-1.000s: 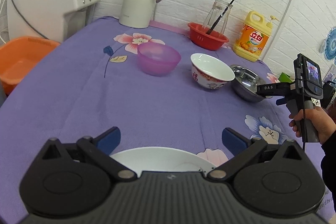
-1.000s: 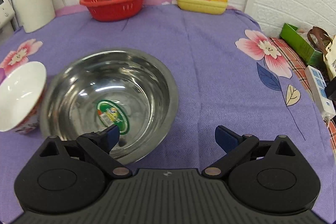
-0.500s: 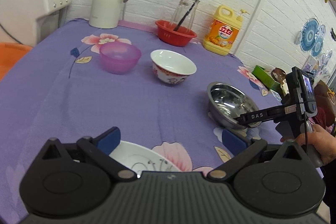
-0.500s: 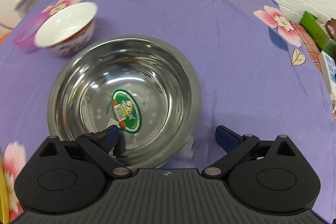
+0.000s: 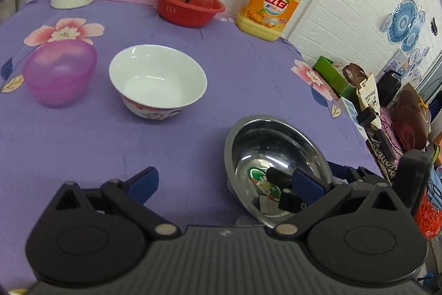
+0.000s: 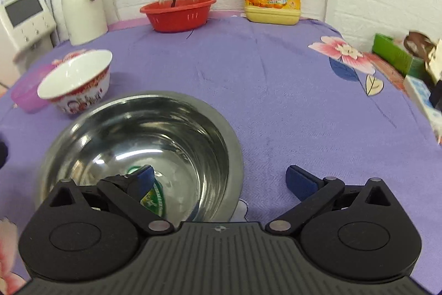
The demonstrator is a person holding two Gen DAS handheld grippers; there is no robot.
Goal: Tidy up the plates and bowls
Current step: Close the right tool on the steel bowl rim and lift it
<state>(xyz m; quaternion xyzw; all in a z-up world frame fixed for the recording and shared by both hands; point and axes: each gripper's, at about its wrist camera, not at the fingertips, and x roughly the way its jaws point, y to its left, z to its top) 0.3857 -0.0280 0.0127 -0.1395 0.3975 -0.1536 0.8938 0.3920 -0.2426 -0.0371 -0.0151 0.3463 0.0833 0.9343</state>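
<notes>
Right wrist view: right gripper [image 6: 218, 180], jaws released, straddling steel bowl [image 6: 143, 145] rim; left gripper [image 5: 225, 181] jaws released, hovering beside it.

Both wrist cameras sit low over the table's [image 5: 193, 129] near edge, facing the brick wall at its far edge. The left view angles rightward; the right sits close behind the steel bowl [image 6: 143, 145]. Both share it and the far edge.
</notes>
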